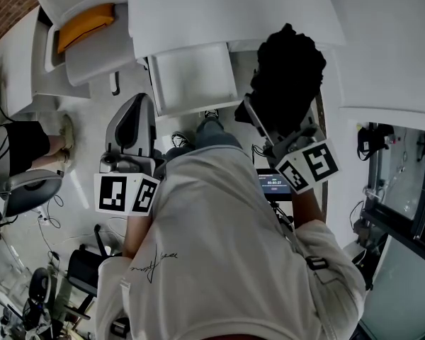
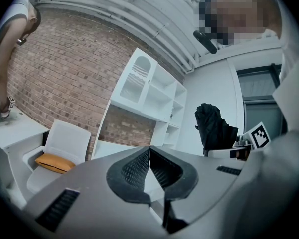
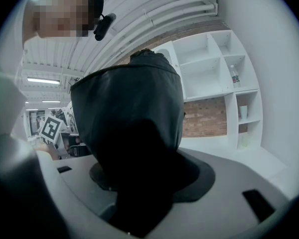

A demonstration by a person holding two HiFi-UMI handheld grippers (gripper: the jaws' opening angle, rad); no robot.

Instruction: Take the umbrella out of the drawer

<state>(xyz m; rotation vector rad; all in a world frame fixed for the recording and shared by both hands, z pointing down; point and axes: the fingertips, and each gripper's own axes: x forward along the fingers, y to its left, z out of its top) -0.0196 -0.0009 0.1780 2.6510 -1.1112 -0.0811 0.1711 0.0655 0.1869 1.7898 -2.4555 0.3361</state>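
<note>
The black folded umbrella (image 1: 287, 76) is held up in the air, out of the white open drawer (image 1: 198, 83), which lies to its left in the head view. My right gripper (image 1: 273, 140) is shut on the umbrella's lower end. In the right gripper view the umbrella (image 3: 134, 118) fills the space between the jaws and hides the fingertips of the right gripper (image 3: 139, 178). My left gripper (image 1: 140, 105) hangs lower at the left, apart from the umbrella. Its ribbed pads (image 2: 137, 168) meet with nothing between them. The left gripper view shows the umbrella (image 2: 214, 128) off to its right.
A white chair with an orange cushion (image 1: 85, 23) stands at the far left by a white desk. White open shelves (image 2: 154, 91) stand against a brick wall. Another person (image 1: 14, 144) sits at the left edge. Chairs and cables crowd the floor at lower left.
</note>
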